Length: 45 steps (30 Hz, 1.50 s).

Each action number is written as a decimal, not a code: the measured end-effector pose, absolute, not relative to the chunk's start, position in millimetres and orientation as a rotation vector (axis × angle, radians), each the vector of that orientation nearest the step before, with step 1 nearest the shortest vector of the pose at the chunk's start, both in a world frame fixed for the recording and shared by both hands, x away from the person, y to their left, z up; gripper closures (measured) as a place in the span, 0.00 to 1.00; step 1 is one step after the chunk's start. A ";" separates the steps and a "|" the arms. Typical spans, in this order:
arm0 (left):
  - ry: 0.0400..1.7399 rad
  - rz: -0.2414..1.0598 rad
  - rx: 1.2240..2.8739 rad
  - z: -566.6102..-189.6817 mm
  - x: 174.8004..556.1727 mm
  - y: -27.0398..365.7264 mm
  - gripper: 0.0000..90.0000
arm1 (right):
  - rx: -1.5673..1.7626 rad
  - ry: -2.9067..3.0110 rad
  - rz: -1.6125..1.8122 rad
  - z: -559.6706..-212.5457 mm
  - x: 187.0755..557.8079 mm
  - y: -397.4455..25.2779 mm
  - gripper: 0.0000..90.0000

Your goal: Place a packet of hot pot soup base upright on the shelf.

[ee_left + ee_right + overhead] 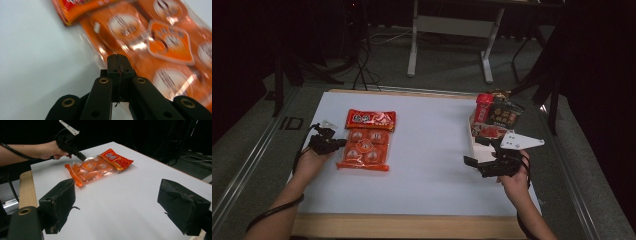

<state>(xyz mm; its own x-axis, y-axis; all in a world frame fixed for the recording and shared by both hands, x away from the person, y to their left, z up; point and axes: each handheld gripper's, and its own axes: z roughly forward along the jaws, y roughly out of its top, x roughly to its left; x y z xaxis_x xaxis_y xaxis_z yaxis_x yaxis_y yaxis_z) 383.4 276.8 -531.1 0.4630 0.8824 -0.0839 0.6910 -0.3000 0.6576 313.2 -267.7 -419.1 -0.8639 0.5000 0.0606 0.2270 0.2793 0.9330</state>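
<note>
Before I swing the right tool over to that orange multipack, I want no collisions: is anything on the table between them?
Nothing visible does. Bare white table runs from the open right tool to the orange multipack. The shut left tool touches the pack's far edge.

From my station, the print on the orange multipack was smeared by blur in the left gripper view, and its far end ran off the frame. My left gripper covered the pack's near edge, so I could not tell whether the closed jaws pinched the film. In the high view, the labels on the upright snack packets were too small to read, and my right gripper hid the white holder beneath them.
</note>
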 end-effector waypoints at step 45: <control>1.074 0.290 2.160 -538.2 419.3 187.2 1.00 | 0.672 2.324 1.627 -422.1 313.3 -267.3 0.16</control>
